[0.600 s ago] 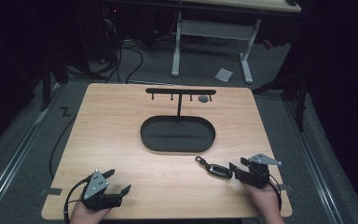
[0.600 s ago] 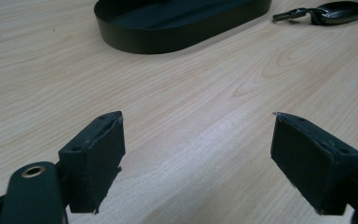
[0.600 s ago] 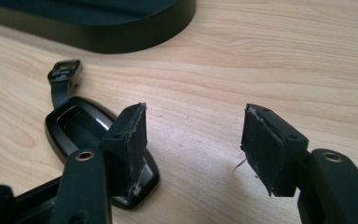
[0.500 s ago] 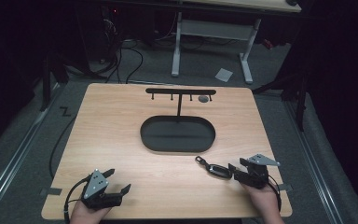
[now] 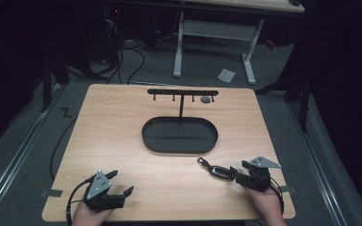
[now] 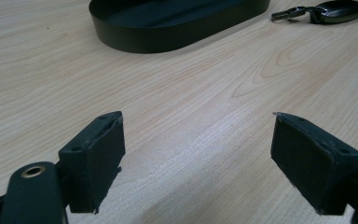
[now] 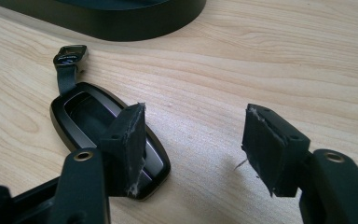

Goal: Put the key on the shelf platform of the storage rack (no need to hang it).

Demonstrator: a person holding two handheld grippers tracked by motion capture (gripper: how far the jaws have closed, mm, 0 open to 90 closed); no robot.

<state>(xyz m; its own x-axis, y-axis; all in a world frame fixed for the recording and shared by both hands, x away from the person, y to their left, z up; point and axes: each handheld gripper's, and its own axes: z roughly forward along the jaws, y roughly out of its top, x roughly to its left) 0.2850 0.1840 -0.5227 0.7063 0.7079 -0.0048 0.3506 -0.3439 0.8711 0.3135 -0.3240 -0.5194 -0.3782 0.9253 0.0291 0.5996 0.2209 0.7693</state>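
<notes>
a wooden table [image 5: 122,141] holds a black oval tray [image 5: 179,135] with a hook stand [image 5: 183,93] rising behind it. a black key fob [image 7: 93,126] with a short strap and clip lies flat on the bare wood, just ahead of the right gripper [image 7: 193,149].

risk, as a judgement: the fob sits beside the right gripper's left-hand jaw, partly under that pad, not in the gap between the two. if the jaws closed from here they would likely meet on nothing, or the left-hand pad could nudge the smooth fob sideways and spin it on the table. the pad edges look frayed, which may weaken any grip on such a slick shell.

the right gripper's jaws stand wide apart and hold nothing; whether the left-hand pad touches the fob or hangs just above it cannot be told.

the left gripper [image 6: 198,163] also has its jaws spread wide over bare wood, empty, with the tray ahead of them and the fob far ahead, beyond the right-hand jaw.
</notes>
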